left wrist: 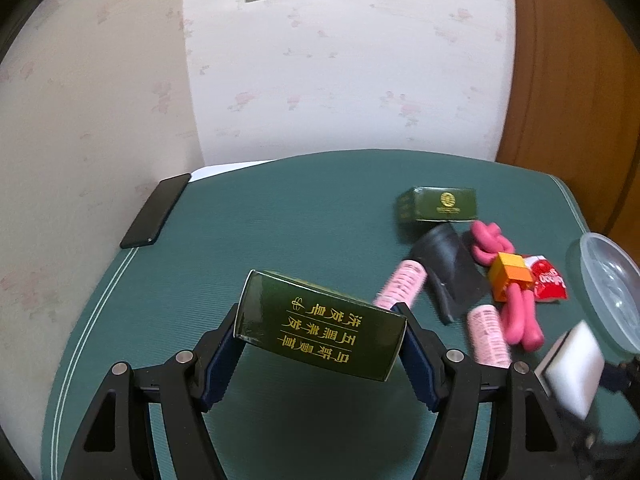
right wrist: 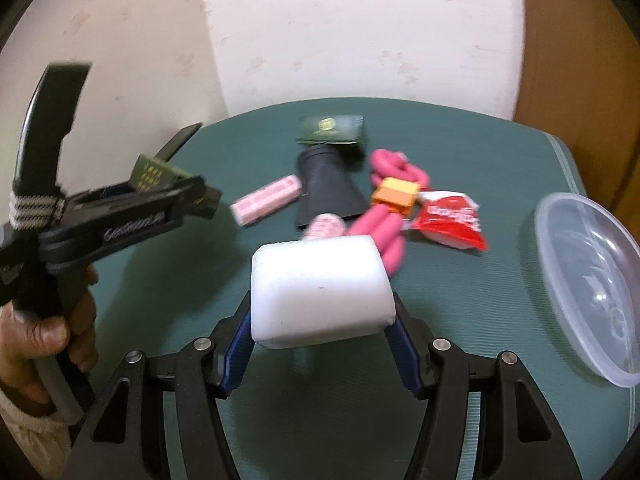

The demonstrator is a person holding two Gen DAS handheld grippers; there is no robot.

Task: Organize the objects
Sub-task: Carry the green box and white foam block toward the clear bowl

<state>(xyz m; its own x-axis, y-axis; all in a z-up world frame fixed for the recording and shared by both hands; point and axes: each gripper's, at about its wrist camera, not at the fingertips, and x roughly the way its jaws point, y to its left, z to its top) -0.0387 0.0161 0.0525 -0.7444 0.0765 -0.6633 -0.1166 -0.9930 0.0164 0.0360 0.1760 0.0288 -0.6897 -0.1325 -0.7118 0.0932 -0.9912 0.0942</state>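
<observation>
My left gripper (left wrist: 320, 330) is shut on a dark green box with gold lettering (left wrist: 320, 326) and holds it above the green mat (left wrist: 280, 216). My right gripper (right wrist: 322, 304) is shut on a white foam block (right wrist: 320, 288), also held above the mat; the block shows at the lower right of the left wrist view (left wrist: 572, 364). The left gripper with its box (right wrist: 154, 172) shows at the left of the right wrist view. A second green box (left wrist: 440, 205) lies at the back of the mat.
A pile lies mid-mat: two pink rollers (left wrist: 400, 286), a black funnel-shaped piece (left wrist: 448, 268), a pink knotted rope (left wrist: 490, 240) with an orange block (left wrist: 512, 274), and a red packet (left wrist: 550, 280). A clear plastic lid (right wrist: 592, 284) lies at the right edge. A black phone (left wrist: 156, 210) lies at the left edge.
</observation>
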